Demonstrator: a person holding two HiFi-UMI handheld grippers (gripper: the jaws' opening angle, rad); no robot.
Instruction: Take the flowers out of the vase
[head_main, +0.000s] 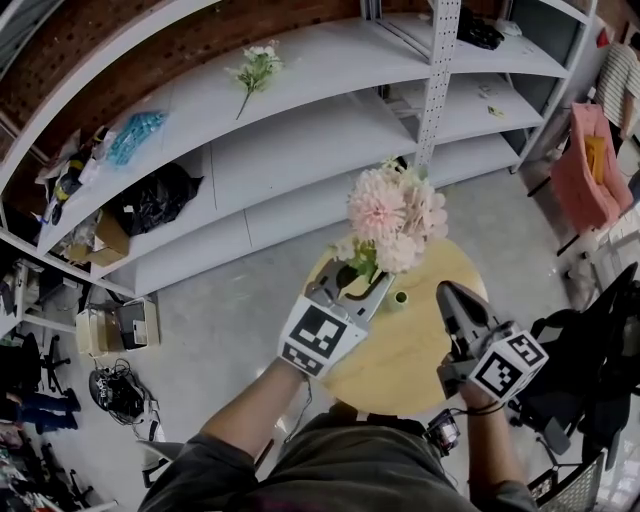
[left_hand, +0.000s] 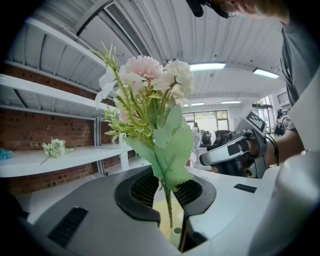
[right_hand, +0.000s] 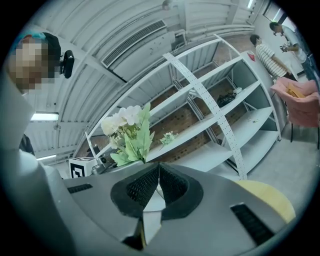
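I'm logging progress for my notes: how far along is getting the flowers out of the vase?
Looks done: a sprig already lies on the shelf. In hand: the left gripper is shut on the stem of the pink bouquet, lifted above the small green vase. The right gripper is shut, empty. Left: setting the bouquet down.

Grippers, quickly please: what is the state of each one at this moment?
Left gripper: jaws closed on the flowers, at the stem.
Right gripper: jaws closed, holding nothing.
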